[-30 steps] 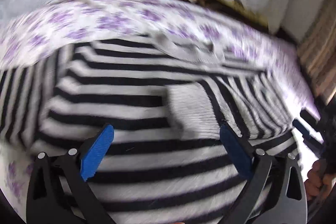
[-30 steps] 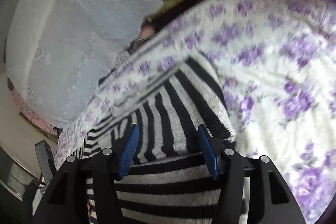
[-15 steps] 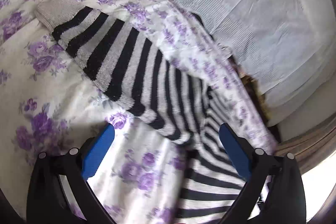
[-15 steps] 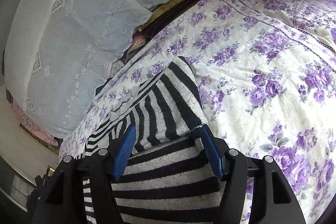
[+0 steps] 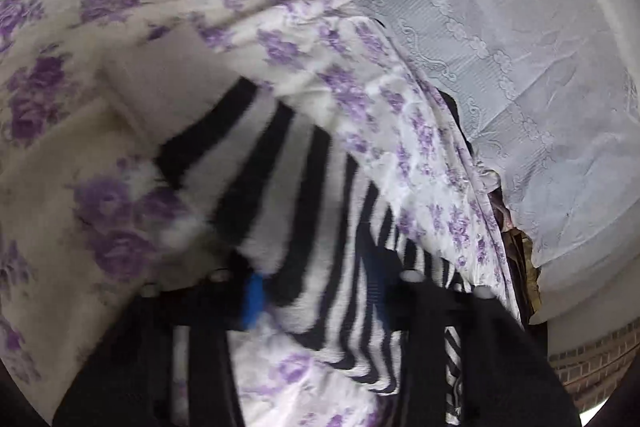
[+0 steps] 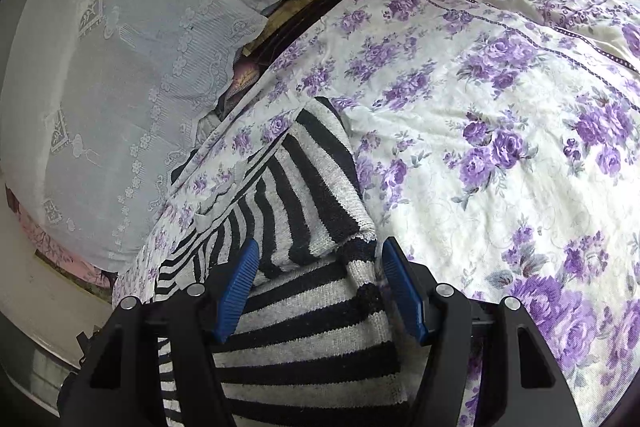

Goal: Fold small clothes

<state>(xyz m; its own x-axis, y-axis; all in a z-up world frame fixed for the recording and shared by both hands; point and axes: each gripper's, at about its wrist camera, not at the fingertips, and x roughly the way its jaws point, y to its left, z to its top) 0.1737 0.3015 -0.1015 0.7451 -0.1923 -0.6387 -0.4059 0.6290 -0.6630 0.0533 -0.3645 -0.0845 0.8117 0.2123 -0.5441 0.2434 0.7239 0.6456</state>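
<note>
- Right gripper (image 6: 320,291): jaws wide apart, straddling the folded edge of the striped sweater (image 6: 304,307) without pinching it.
- Left gripper (image 5: 316,297): jaws narrowed around a sweater sleeve (image 5: 280,187); blurred, so grip cannot be told.
- Sweater lying on the bed's flowered sheet (image 6: 500,147), beside a lace pillow (image 6: 120,87).
- Against half a second ago: left jaws much closer together and nearer the sleeve; right gripper barely shifted.

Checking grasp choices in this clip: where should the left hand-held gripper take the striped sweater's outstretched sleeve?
Probably mid-sleeve on the striped sweater, coming from the near long edge: the sleeve lies flat on the floral bedsheet, offering a thin edge. The view is blurred.
</note>
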